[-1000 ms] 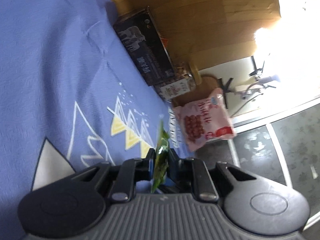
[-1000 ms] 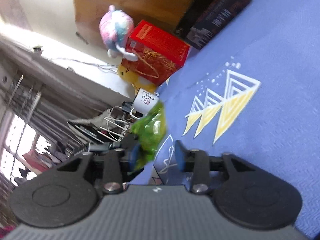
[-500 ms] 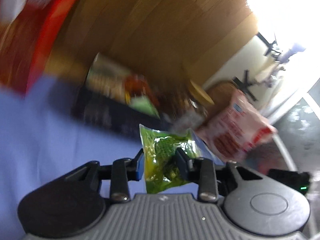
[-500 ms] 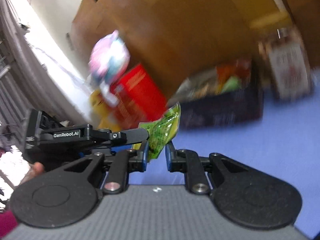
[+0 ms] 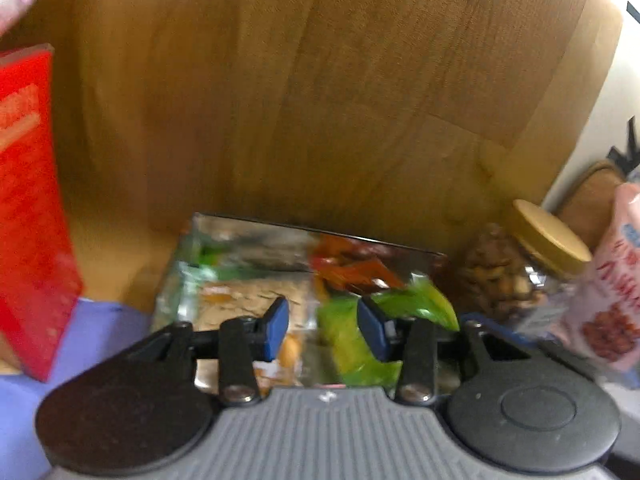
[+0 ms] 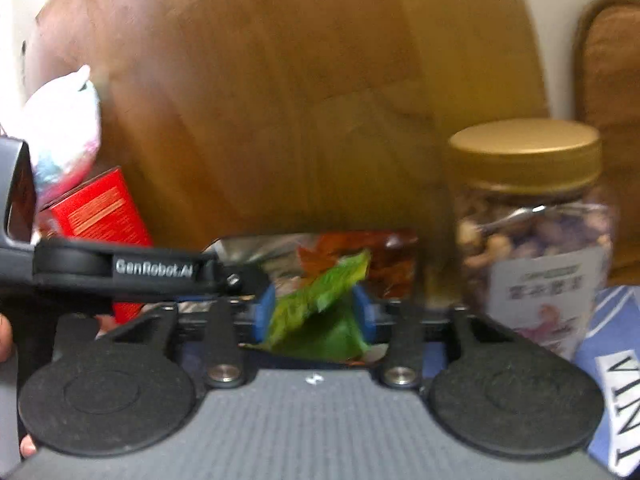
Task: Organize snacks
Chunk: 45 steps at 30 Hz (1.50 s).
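Observation:
Both wrist views are blurred. My left gripper [image 5: 324, 330] hangs over an open box of snacks [image 5: 248, 264] and its jaws are opening. A green packet [image 5: 348, 344] lies loose in the gap near the right pad, not pressed from both sides. My right gripper [image 6: 313, 312] is over the same box [image 6: 320, 248], its jaws also opening. A second green packet [image 6: 320, 304] sits slack and tilted between its blue pads. In the right wrist view the left gripper [image 6: 240, 280] reaches in from the left, held by a hand [image 6: 5, 336].
A wooden board [image 5: 320, 100] stands right behind the box. A gold-lidded jar of nuts [image 6: 528, 220] is to the right, with a pink snack bag [image 5: 608, 292] beyond it. A red carton [image 5: 28, 200] and a plush toy [image 6: 60, 140] stand left. Blue bedding [image 5: 100, 328] lies below.
Both grippers swung up from over the blue bedding to the snack box by the wooden board. Their jaws widened and each green packet went from pinched to loose.

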Each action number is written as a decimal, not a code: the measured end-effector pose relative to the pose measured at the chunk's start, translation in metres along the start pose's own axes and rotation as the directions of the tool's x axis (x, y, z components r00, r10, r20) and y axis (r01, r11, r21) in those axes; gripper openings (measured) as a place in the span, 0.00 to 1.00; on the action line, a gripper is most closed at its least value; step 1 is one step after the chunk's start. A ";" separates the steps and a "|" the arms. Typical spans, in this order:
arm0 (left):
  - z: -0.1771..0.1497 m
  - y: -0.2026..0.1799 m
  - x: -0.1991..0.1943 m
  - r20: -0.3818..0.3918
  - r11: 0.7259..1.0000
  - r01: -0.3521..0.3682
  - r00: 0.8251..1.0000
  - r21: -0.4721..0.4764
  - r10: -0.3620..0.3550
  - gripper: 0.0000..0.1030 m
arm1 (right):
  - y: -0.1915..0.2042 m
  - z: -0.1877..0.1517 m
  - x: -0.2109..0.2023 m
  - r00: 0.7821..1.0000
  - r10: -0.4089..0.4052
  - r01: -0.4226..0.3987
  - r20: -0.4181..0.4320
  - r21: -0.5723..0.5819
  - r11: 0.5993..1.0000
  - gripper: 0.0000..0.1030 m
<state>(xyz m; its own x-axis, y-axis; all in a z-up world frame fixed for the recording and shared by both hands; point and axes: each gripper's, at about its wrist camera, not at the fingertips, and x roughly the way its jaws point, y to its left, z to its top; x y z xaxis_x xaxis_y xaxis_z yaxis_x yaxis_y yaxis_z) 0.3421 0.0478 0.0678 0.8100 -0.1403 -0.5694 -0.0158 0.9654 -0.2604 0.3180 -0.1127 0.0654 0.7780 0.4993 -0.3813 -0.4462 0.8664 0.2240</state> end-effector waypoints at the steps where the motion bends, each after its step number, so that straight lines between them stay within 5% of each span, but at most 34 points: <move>1: -0.002 -0.001 -0.003 0.015 1.000 -0.018 1.000 0.015 0.018 0.38 | -0.002 -0.001 -0.005 1.000 -0.011 0.011 0.023 0.009 1.000 0.48; 5: -0.009 -0.008 -0.028 0.068 0.995 -0.088 0.994 0.054 0.085 0.38 | -0.001 -0.007 -0.024 0.999 -0.014 0.011 0.052 0.047 0.999 0.48; 10: -0.032 -0.015 -0.081 0.116 0.993 -0.096 0.989 0.072 0.087 0.49 | 0.013 -0.026 -0.066 0.998 -0.026 0.021 0.062 0.071 0.997 0.50; 14: -0.067 -0.013 -0.121 0.147 0.993 -0.104 0.985 0.050 0.096 0.57 | 0.031 -0.054 -0.106 0.996 -0.052 0.047 0.075 0.076 0.996 0.70; 19: -0.116 -0.014 -0.154 0.157 0.983 -0.162 0.977 0.086 0.147 0.63 | 0.050 -0.093 -0.143 0.997 -0.059 0.054 0.052 0.091 0.994 0.72; 21: -0.134 -0.018 -0.164 0.175 0.972 -0.206 0.967 0.115 0.184 0.83 | 0.055 -0.106 -0.158 0.998 -0.050 0.044 0.045 0.116 0.992 0.72; 27: -0.172 -0.029 -0.196 0.210 0.951 -0.263 0.951 0.163 0.227 0.99 | 0.073 -0.128 -0.180 0.998 -0.041 0.034 0.043 0.145 0.989 0.73; 34: -0.198 -0.039 -0.218 0.199 0.940 -0.284 0.948 0.190 0.246 1.00 | 0.094 -0.137 -0.202 0.998 -0.040 0.033 0.045 0.136 0.990 0.83; 45: -0.213 -0.043 -0.230 0.191 0.921 -0.352 0.928 0.166 0.321 1.00 | 0.101 -0.144 -0.216 0.999 -0.028 0.022 0.035 0.150 0.988 0.85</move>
<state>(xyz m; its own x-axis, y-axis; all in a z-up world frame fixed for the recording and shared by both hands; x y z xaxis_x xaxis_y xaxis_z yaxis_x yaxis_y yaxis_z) 0.0315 -0.0080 0.0441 0.8582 0.2213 -0.4631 -0.2029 0.9751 0.0899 0.0412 -0.1321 0.0409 0.8055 0.4743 -0.3553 -0.3572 0.8669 0.3476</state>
